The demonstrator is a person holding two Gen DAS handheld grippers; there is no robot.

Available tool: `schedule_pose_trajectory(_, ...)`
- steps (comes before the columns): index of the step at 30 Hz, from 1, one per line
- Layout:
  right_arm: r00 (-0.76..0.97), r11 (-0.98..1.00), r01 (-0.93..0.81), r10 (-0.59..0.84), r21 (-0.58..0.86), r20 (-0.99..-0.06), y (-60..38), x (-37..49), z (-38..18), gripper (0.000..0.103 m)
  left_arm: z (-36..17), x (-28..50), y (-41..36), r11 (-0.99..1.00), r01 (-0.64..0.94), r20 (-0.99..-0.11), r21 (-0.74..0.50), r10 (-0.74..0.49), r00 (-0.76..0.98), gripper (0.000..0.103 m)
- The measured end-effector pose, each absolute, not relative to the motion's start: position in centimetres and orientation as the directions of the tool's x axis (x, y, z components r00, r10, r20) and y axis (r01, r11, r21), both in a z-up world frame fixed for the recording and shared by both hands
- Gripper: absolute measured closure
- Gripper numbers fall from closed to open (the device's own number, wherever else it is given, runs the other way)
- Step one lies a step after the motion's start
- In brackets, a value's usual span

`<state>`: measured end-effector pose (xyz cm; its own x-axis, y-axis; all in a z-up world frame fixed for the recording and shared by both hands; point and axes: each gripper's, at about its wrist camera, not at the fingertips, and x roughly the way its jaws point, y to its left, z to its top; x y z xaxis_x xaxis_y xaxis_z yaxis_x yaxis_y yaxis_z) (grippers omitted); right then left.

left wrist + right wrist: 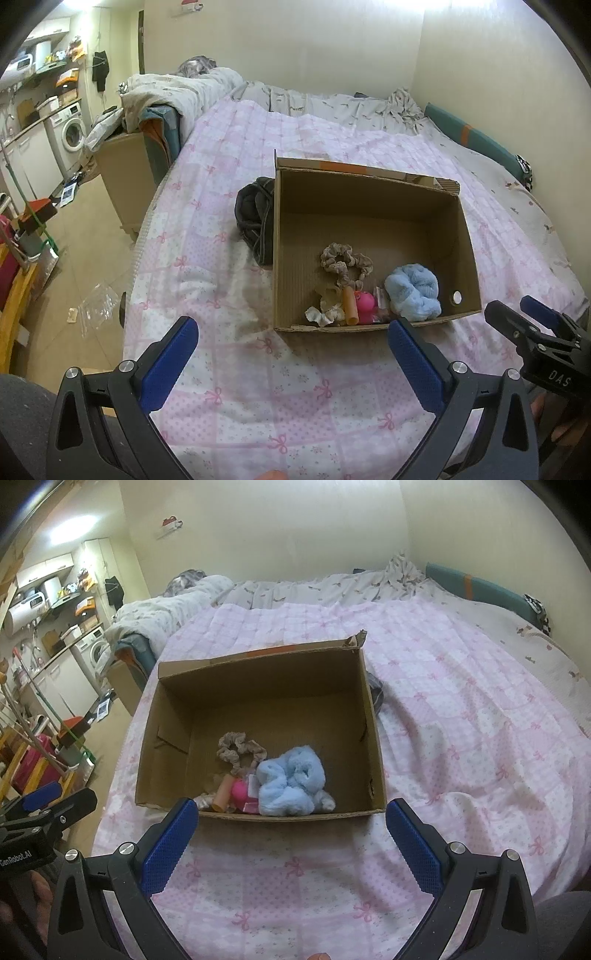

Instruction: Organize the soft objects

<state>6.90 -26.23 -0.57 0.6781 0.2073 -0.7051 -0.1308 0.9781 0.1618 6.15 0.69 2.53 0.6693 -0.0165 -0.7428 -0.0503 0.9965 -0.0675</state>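
While both tools hang back over the pink quilt [229,369], most of the sorting looks done. The cardboard box [177,738] sits open on the bed, and the soft things lie bunched in its near corner: a fluffy blue item [290,781], beige scrunchies [240,751], a pink toy [240,790] and an orange tube [223,794], touching one another. Pale scraps lie at the near wall; what they are is hard to tell.

Left gripper [291,356]: tongs spread wide, nothing between them, short of the box's near wall. Right gripper [291,836]: also spread and empty, centred on the box front.

Left to do, as a judgement: a dark bundle [255,218] lies on the quilt touching the box's left outer wall, not inside. If it counts as a soft object, it is the last pickup. Nothing else loose shows on the quilt near the box.

View differences: the left wrist view shows the dark bundle plainly; in the right wrist view the box hides it. The right view shows a grey bit of fabric [376,694] poking out behind the box's far right corner, which the left view does not show. Each view catches the other gripper at its edge, right gripper at far right in the left view, left gripper at lower left in the right view.
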Motion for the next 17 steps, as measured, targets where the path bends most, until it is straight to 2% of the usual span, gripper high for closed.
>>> schedule_pose_trajectory(17,0.681,0.978,-0.137,0.209,0.158,-0.702,-26.31,6.96,-0.21,0.000,2.19,6.13,0.57,0.994,-0.055,-0.746,-0.097,-0.036,0.665,0.000)
